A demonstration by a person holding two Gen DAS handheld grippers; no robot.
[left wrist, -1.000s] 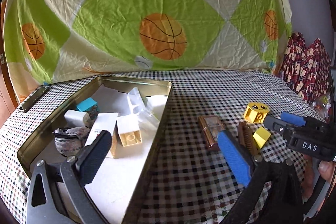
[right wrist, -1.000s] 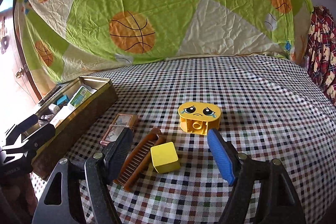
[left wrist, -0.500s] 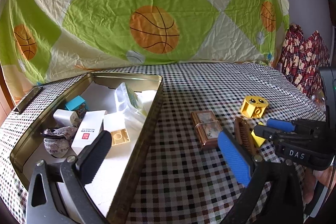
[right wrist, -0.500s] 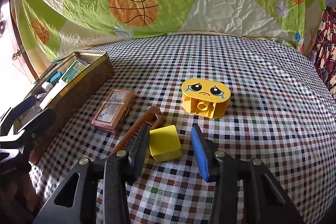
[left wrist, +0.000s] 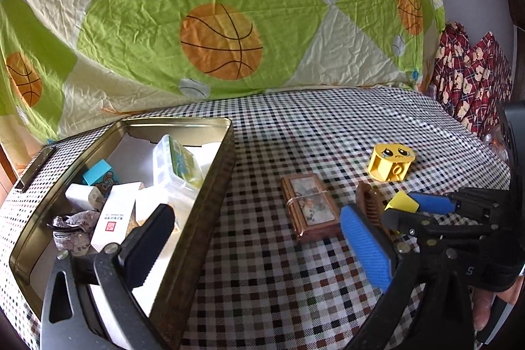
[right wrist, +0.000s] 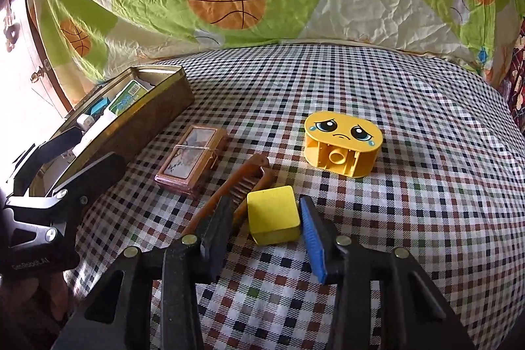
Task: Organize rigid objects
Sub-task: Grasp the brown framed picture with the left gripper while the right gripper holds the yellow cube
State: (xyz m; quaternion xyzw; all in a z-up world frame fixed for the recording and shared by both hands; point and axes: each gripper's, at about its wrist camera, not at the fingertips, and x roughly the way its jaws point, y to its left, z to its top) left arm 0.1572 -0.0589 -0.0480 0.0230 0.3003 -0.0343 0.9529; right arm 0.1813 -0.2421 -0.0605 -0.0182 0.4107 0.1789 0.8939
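Right hand-held gripper [right wrist: 267, 230] narrowed around yellow cube block [right wrist: 274, 215], grasping its flat sides; rigid, light. Left hand-held gripper [left wrist: 259, 243] wide.

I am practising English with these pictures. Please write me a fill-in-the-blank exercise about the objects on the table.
1. The right gripper closes around the yellow ____.
2. The sad-faced block is coloured ____.
3. The comb lies on the ____ cloth.
4. The left gripper holds ____.

Missing words: cube; yellow; checkered; nothing
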